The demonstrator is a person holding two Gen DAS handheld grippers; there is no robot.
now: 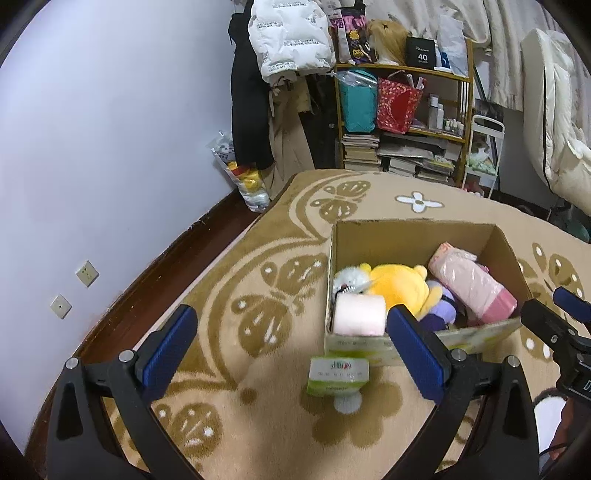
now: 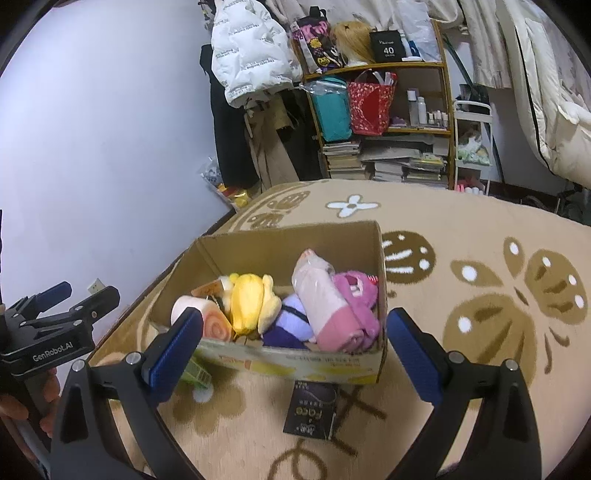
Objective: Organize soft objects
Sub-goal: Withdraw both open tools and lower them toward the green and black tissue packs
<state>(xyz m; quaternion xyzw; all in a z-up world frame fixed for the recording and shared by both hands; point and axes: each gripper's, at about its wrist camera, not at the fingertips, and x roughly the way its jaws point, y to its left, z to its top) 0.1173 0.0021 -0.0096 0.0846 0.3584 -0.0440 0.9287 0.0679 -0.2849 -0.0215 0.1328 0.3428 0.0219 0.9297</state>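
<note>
A cardboard box [image 1: 417,230] stands on the patterned carpet and holds soft things: a yellow plush [image 1: 399,286], a pink roll [image 1: 360,314], a pink wrapped bundle [image 1: 471,284] and a purple plush [image 1: 441,312]. The box shows in the right wrist view [image 2: 295,240] too, with a magenta plush [image 2: 360,295]. A green tissue pack [image 1: 338,376] lies on the carpet in front of the box. A black packet [image 2: 314,411] lies before the box. My left gripper [image 1: 291,343] is open and empty above the green pack. My right gripper [image 2: 295,350] is open and empty at the box's near wall.
A shelf [image 1: 402,110] with books, bags and bottles stands behind the carpet. A white jacket [image 1: 288,33] hangs by the wall. A plastic bag of toys [image 1: 243,173] leans in the corner. A bed [image 1: 561,122] is at the right.
</note>
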